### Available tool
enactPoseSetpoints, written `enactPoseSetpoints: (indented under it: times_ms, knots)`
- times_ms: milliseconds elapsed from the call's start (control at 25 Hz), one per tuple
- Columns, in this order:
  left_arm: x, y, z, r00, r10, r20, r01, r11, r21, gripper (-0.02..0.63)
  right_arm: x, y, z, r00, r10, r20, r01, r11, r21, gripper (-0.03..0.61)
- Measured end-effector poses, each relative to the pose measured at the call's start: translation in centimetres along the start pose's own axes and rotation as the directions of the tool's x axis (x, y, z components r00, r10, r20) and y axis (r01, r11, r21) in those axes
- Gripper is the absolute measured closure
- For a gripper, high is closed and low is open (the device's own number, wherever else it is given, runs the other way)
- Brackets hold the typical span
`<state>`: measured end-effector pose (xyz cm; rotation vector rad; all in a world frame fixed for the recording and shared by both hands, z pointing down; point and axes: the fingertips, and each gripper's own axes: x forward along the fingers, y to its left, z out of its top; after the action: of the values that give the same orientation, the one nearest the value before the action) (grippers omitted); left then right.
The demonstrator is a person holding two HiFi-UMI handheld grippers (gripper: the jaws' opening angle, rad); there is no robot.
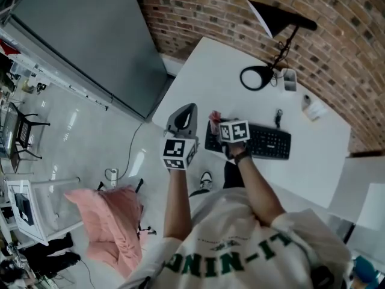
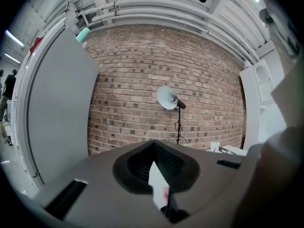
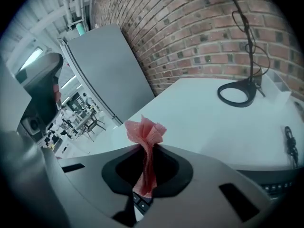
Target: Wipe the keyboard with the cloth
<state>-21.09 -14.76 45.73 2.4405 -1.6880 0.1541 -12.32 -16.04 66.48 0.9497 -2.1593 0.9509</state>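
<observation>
A black keyboard (image 1: 269, 142) lies on the white table (image 1: 210, 71) in front of me. My right gripper (image 1: 218, 125) hovers over the keyboard's left end, shut on a bunched pink cloth (image 1: 215, 117). In the right gripper view the cloth (image 3: 145, 133) sticks up out of the jaws, and a few keys (image 3: 140, 202) show below it. My left gripper (image 1: 183, 118) is at the table's left edge, just left of the keyboard, with its jaws together and nothing in them. In its own view the left gripper (image 2: 153, 144) points at the brick wall.
A black desk lamp (image 1: 257, 77) stands at the back of the table, with small white items (image 1: 289, 80) and a black cable (image 1: 278, 118) near it. A brick wall (image 1: 337, 35) runs behind. A pink fabric heap (image 1: 108, 221) lies on the floor to the left.
</observation>
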Motion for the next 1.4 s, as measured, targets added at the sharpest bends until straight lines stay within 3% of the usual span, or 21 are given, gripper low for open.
enactPoseSetpoints:
  times_ms: [160, 560, 920, 1400]
  knots:
    - [1.2, 0.2, -0.4, 1.0, 0.01, -0.008, -0.01, 1.0, -0.013, 0.614, 1.9, 0.0, -1.2, 0.997, 0.026, -0.071, -0.026, 1.0, -0.008, 0.554]
    - [4.0, 0.1, -2.4, 0.998, 0.02, -0.06, -0.019, 1.0, 0.014, 0.614, 4.7, -1.4, -3.1, 0.984, -0.01, -0.175, 0.004, 0.999, -0.035, 0.554]
    - [5.3, -1.0, -3.8, 0.996, -0.022, -0.09, 0.023, 1.0, 0.016, 0.614, 4.0, -1.9, -3.3, 0.984, -0.009, -0.179, 0.008, 1.0, -0.004, 0.554]
    - [6.4, -3.2, -4.2, 0.994, -0.085, -0.073, 0.084, 0.996, -0.014, 0.614, 2.5, -4.4, -3.8, 0.99, -0.022, -0.14, 0.031, 0.997, 0.065, 0.554]
